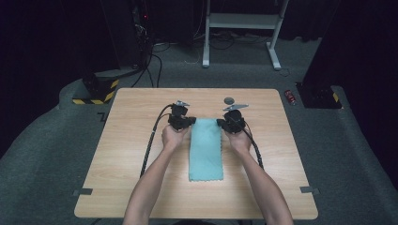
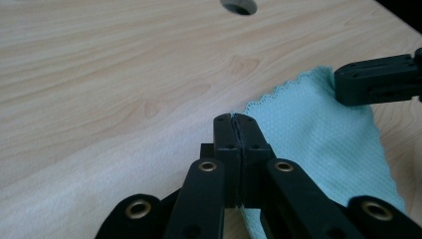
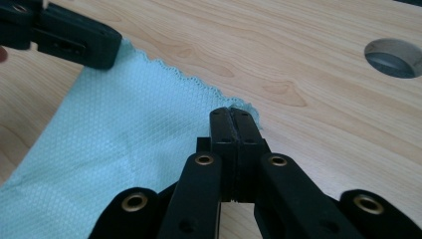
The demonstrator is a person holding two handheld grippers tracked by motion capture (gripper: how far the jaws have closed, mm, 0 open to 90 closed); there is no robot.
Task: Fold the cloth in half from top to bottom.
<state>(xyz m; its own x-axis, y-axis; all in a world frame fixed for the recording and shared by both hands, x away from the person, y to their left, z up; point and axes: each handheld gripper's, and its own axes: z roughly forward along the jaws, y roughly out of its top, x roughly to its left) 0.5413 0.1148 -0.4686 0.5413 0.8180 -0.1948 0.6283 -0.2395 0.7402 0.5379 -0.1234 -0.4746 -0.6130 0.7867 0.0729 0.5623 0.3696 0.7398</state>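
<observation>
Teal cloth (image 1: pixel 206 149) lies as a narrow folded strip on the wooden counter (image 1: pixel 126 154), its long axis running from six o'clock, near the person, to twelve o'clock, away from them. The left gripper (image 1: pixel 189 121) pinches the far corner at about eleven o'clock of the strip, and the right gripper (image 1: pixel 222 123) pinches the far corner at about one o'clock. In each gripper view the black jaws are pressed fully together with the scalloped hem caught between their tips. Both hands sit equally near that far edge, so neither has the advantage. The rest of the strip trails back toward six o'clock, flat on the wood. Judging by this hold, the coming move turns on carrying the far edge along the long axis.
</observation>
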